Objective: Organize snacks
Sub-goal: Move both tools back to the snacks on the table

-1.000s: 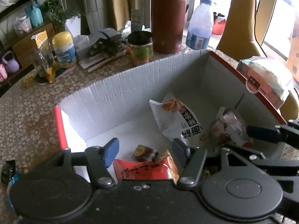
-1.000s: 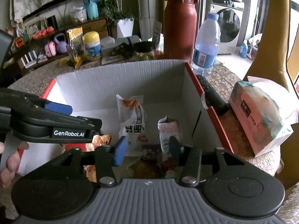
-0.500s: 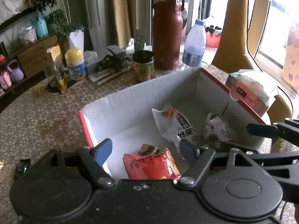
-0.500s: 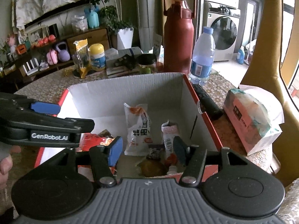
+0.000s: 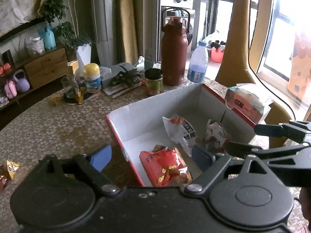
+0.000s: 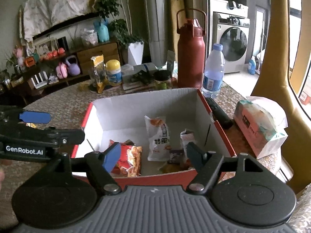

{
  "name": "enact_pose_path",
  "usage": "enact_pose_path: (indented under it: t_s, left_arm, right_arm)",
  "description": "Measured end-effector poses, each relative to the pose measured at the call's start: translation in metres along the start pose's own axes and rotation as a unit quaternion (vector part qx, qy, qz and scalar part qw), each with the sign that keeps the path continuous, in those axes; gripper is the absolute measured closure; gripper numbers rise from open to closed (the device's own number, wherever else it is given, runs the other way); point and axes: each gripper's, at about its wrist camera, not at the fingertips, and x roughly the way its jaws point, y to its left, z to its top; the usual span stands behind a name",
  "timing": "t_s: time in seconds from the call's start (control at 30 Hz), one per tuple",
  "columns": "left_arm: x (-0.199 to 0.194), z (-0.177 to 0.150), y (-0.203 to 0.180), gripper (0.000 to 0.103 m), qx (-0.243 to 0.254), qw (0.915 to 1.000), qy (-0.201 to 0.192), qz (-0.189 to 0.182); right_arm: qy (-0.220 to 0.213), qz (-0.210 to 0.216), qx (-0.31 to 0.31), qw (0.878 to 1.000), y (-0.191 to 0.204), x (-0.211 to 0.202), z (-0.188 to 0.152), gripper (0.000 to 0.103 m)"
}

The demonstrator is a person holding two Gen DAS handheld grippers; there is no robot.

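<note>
The snacks lie in an open cardboard box (image 6: 136, 104) with white inner walls and a red outside, standing on the patterned tabletop (image 5: 48, 128). A red snack bag (image 6: 128, 159) lies at the near left of the box floor. A white snack packet (image 6: 158, 137) with dark print leans toward the middle, and a smaller pale packet (image 6: 186, 137) stands just to its right, near the right wall. More small wrappers lie bunched at the near edge, too hidden to tell apart. In the left wrist view the red snack bag (image 5: 165, 167) shows between the claw's fingers, lower down inside the box, not touched by them.

The left claw (image 5: 153, 157) hangs above the box's near left corner, its jaws opening, with nothing held between its blue pads. The right claw (image 6: 153, 153) hovers over the near wall of the box, its jaws also opening and empty; the snacks show below the gap.

Outside the box, two small wrapped snacks (image 5: 8, 170) lie on the tabletop at the far left of the left wrist view. To the right of the box sits a soft tissue pack (image 6: 258, 124), with a dark cylinder (image 6: 219, 112) between them. Behind the box stand a tall dark-red flask (image 6: 191, 58), a clear water bottle (image 6: 213, 71), a dark-lidded jar (image 5: 154, 81) and a yellow-capped tub (image 6: 113, 72).
</note>
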Motion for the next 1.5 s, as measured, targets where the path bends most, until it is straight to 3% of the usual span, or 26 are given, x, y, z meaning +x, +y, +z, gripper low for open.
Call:
enact_pose_path:
  t_s: [0.57, 0.97, 1.5]
  left_arm:
    - [-0.070, -0.038, 0.048, 0.000, -0.036, 0.9983, -0.043, 0.015]
    - [-0.101, -0.067, 0.113, 0.000, -0.086, 0.9906, -0.066, 0.083]
    - [-0.094, -0.083, 0.223, 0.000, -0.159, 0.9691, -0.060, 0.179]
  right_arm:
    - [-0.018, 0.058, -0.013, 0.998, 0.056, -0.036, -0.011, 0.014]
    - [-0.021, 0.119, -0.016, 0.993, 0.111, -0.025, -0.021, 0.012]
    - [0.014, 0.141, -0.070, 0.987, 0.172, 0.034, -0.032, 0.012]
